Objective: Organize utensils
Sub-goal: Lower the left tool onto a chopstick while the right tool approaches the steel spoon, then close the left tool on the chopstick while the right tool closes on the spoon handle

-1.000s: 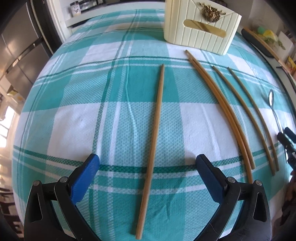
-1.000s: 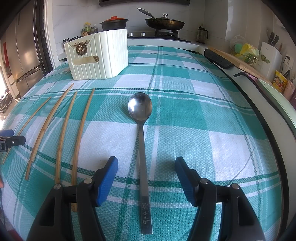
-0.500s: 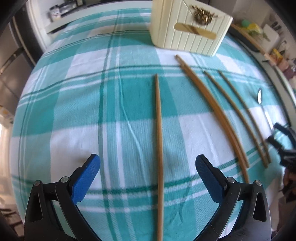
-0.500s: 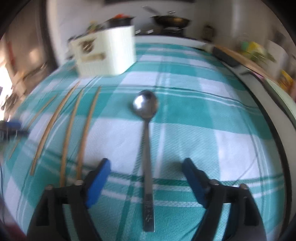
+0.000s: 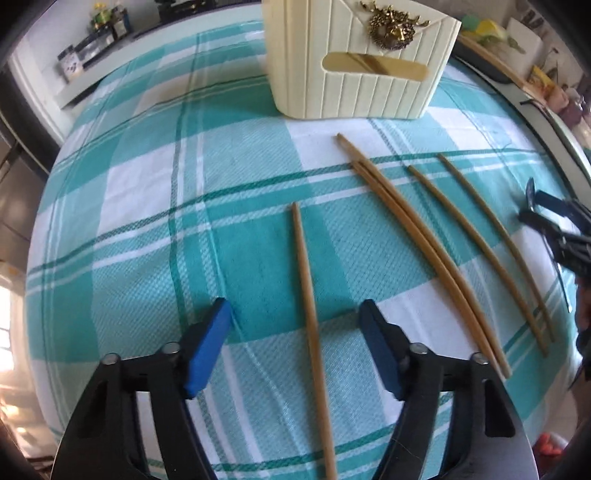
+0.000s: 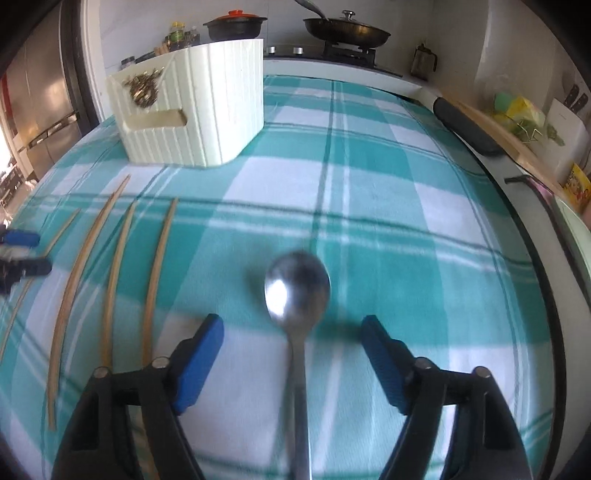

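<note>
My left gripper is open, its blue fingers on either side of a single wooden chopstick lying on the checked cloth. Several more chopsticks lie to its right. A cream utensil holder stands at the back. My right gripper is open and straddles the handle of a metal spoon, just behind the bowl. The holder and chopsticks lie to its left. Whether the fingers touch the cloth is unclear.
The teal and white checked cloth covers the table. A stove with a pan and a pot stands behind. A cutting board and clutter line the right counter. A fridge is at the left.
Both grippers have moved forward and down over their utensils. The left now straddles the chopstick farther along; the right now sits just behind the spoon's bowl. The jaws are narrower but still open.
</note>
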### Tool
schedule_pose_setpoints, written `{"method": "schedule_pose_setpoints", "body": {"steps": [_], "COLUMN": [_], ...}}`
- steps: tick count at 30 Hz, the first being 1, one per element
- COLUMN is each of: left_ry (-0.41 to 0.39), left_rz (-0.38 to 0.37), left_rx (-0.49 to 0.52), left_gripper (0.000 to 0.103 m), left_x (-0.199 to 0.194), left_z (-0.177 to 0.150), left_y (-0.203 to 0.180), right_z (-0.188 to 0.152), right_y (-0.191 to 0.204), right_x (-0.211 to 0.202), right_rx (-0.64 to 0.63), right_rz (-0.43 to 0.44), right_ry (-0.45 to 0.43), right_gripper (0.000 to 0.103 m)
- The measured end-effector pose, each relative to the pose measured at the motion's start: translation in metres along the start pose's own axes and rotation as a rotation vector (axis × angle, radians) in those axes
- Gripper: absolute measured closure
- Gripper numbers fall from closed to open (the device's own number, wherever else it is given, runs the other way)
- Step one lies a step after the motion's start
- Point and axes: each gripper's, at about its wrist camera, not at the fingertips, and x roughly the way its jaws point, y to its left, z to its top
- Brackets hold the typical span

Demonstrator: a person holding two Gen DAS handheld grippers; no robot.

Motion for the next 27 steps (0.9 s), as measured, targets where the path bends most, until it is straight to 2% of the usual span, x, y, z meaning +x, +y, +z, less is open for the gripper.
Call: {"method": "schedule_pose_setpoints", "body": {"steps": [2, 3, 5, 11, 21, 27], "left_ry": [-0.032, -0.042, -0.067, -0.122, -0.405, -0.479], "left_rz": [-0.011, -0.015, -0.020, -0.062, -0.095, -0.120], "left_rx": [0.016, 0.023, 0.034, -0.059, -0.102, -0.111], "left_gripper": [0.059, 0.065, 0.098, 0.099, 0.099, 0.099], "left_x": [-0.003, -0.004, -0.006, -0.021, -0.124, -0.156], "left_z": [-0.002, -0.003, -0.006, -0.011, -0.034, -0.044], "left_y": [-0.004, -0.005, -0.008, 0.001, -0.002, -0.003], "right_z": [0.006, 0.007, 0.009, 0.005, -0.005, -0.009], "right_y": [-0.003, -0.004, -0.005, -0.010, 0.000, 0.006], "right_x": [0.004, 0.004, 0.004, -0.027, -0.119, -0.154], "right_rx": [0.029, 0.035, 0.040, 0.073, 0.022, 0.011], "right_rz": [0.015, 0.014, 0.020, 0.097, 0.176, 0.208], "right_ry": [-0.010, -0.013, -0.021, -0.120, -0.304, -0.376], "right_gripper": [0.056, 0.067, 0.067, 0.067, 0.067, 0.067]}}
